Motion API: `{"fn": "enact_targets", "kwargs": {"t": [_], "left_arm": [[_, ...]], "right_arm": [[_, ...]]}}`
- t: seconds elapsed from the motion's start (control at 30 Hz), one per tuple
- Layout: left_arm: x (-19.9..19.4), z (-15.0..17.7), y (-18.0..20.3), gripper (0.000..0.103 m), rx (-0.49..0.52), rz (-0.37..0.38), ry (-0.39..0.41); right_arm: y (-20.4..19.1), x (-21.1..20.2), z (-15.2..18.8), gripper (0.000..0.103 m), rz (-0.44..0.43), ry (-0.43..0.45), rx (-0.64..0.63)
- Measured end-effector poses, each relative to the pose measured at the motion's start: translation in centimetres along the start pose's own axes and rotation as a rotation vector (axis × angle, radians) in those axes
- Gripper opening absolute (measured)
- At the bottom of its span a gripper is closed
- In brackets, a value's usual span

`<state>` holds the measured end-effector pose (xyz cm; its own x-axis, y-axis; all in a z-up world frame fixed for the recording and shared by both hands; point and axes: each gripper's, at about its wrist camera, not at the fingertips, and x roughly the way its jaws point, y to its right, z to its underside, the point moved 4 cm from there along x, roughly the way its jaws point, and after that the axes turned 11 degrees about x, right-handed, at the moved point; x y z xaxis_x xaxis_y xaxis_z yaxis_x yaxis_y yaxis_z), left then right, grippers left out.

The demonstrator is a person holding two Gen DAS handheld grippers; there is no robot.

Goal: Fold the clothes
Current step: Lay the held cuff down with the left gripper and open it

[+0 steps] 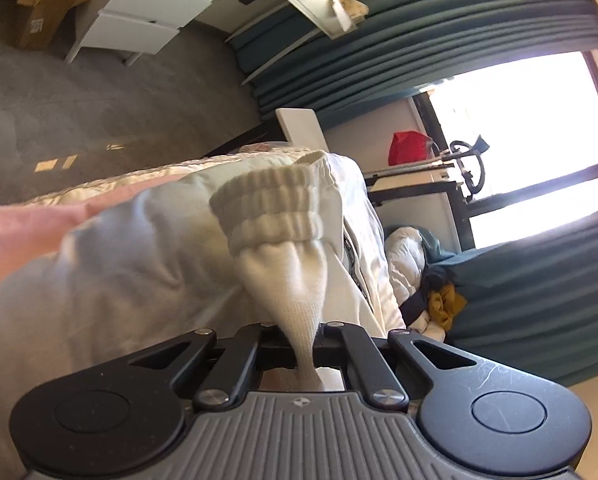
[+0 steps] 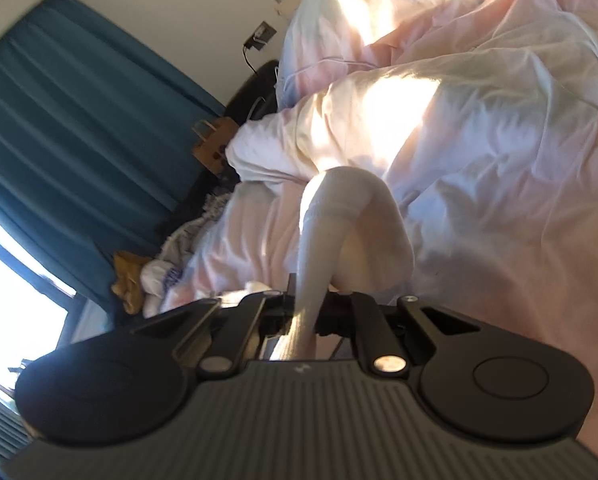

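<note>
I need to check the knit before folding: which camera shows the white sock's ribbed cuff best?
The left wrist view: the white sock's ribbed cuff is sharp and close above the left gripper. The right wrist view shows only a blurred, smooth bend of sock, no ribbing.

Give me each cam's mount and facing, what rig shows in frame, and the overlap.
Left wrist: sits on the left hand-held gripper, faces along the bed edge toward the window; its linkage is clamped on a white sock.
Right wrist: sits on the right hand-held gripper, faces across the pink bedding; clamped on white sock fabric.
Shared: teal curtains, a mustard cloth, the bed.
</note>
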<state>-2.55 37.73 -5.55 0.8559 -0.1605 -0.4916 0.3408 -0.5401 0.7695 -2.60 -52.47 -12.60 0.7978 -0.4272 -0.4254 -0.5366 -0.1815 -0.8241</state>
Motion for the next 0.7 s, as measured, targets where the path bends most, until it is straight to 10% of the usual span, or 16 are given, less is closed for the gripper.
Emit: {"fn": "enact_targets", "kwargs": {"t": [0.27, 0.7], "left_arm": [[4.8, -4.2, 4.7, 0.002, 0.063, -0.006, 0.024], [29.1, -11.4, 9.3, 0.003, 0.154, -0.195, -0.011]], "right_arm": [[-7.4, 5.5, 1.2, 0.008, -0.032, -0.013, -0.145], [-18.5, 26.7, 10.0, 0.009, 0.078, -0.130, -0.408]]}}
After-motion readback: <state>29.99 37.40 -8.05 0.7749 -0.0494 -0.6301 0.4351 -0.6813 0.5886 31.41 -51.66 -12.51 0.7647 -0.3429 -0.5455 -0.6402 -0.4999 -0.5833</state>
